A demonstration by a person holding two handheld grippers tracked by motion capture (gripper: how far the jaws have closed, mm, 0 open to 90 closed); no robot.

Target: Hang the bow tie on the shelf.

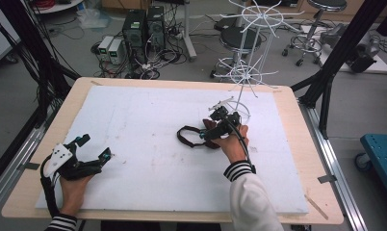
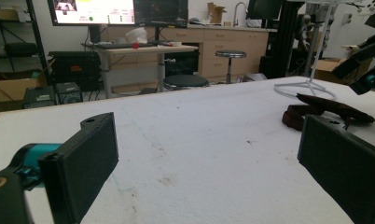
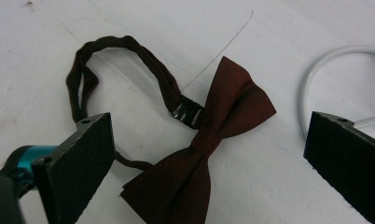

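A dark red bow tie point(image 3: 232, 105) with a looped strap point(image 3: 115, 46) lies flat on the white foam board point(image 1: 148, 120), right of its middle. My right gripper point(image 3: 212, 156) hovers over it, open, jaws wide on either side of the bow and touching nothing. From above, the right gripper point(image 1: 212, 126) sits over the bow tie point(image 1: 187, 136), held by a hand. My left gripper point(image 1: 95, 147) rests low near the board's front left corner, open and empty. The left gripper point(image 2: 206, 182) looks across the board at the bow tie point(image 2: 328, 109) lying far right.
A white wire hanging stand point(image 1: 251, 67) rises at the back right; its base ring point(image 3: 311, 79) lies just beside the bow tie. The foam board covers a wooden table point(image 1: 297, 144). Stools, computers and cables stand on the floor beyond.
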